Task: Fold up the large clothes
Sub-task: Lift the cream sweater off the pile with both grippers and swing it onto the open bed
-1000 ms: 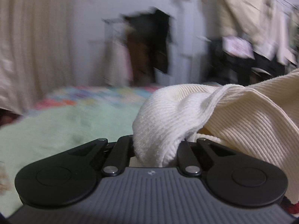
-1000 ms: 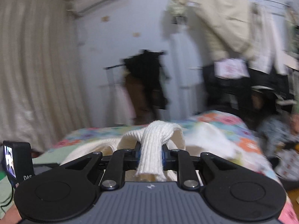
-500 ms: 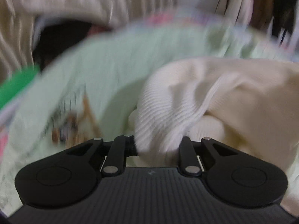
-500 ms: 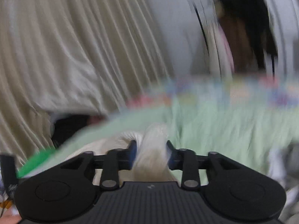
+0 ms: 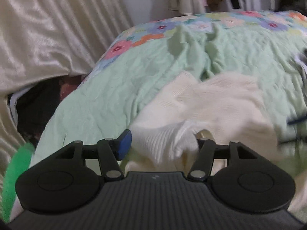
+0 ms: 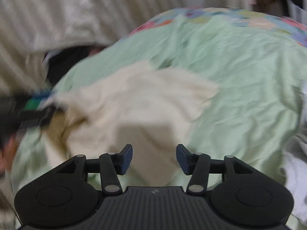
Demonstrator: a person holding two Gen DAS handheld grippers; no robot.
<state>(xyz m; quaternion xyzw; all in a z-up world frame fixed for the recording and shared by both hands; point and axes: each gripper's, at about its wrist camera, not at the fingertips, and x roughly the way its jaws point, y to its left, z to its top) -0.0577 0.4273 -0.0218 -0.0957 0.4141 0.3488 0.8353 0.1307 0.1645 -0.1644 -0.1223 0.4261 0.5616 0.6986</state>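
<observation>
Now | left tongs point(image 5: 163, 143) spread, sweater point(image 5: 211, 103) between | right tongs point(image 6: 154, 158) spread, empty, above sweater

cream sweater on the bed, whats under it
The cream sweater lies on a wrinkled mint green sheet, with a floral quilt showing beyond the sheet. Whatever lies directly beneath the sweater is covered.

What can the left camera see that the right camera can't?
Only the left view shows the sweater's ribbed edge bunched between the open left gripper, plus flower patches on the quilt in sharp detail. Only the right view shows the open right gripper with nothing between its fingers. Both show the cream sweater on the green blanket and the curtain.
</observation>
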